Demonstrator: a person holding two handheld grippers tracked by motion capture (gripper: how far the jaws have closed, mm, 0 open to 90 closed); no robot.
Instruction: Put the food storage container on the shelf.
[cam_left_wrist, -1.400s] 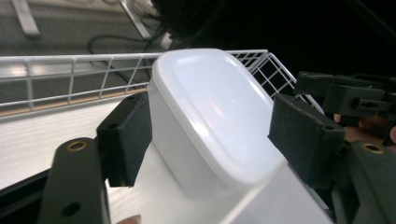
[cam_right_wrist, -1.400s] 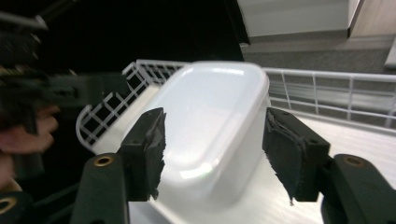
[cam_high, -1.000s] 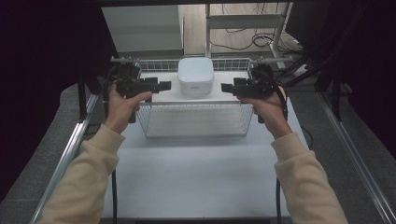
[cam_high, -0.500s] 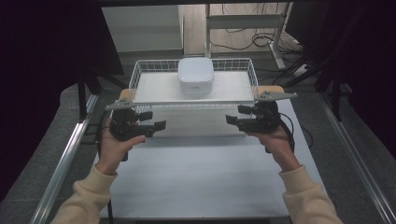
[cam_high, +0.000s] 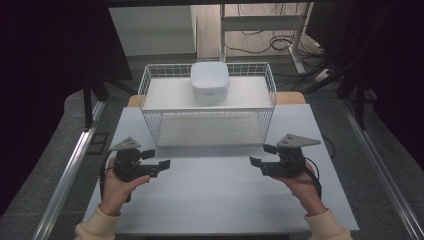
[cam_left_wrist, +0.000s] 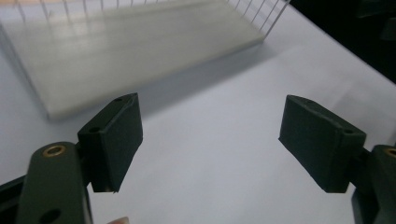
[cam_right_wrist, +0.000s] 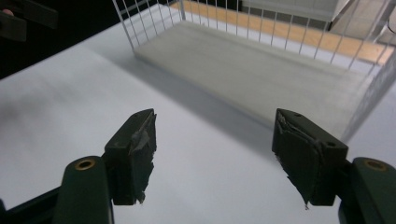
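White table (cam_high: 210, 200): rectangular top carrying every item listed. Wire basket (cam_high: 150, 85): white, two-tiered, standing at twelve o'clock on the table, well apart from both tools; long axis runs nine to three o'clock, open front facing six o'clock; a pale shelf board lies in each tier. White container (cam_high: 209, 82): square with rounded corners, upright on the basket's upper shelf, centred, lid on top. Left gripper (cam_high: 161, 163): at seven o'clock, held in a hand, pointing toward three o'clock; its jaws have just been opening and stand released, wide apart, with bare tabletop between them. Right gripper (cam_high: 258, 154): at five o'clock, pointing toward nine o'clock; jaws likewise just opening, released, nothing between them. Step in hand, by judgement: basket set down and let go, both tools drawn clear near the table's front. Next move likely calls for a fresh approach to the basket or container, jaws kept wide.
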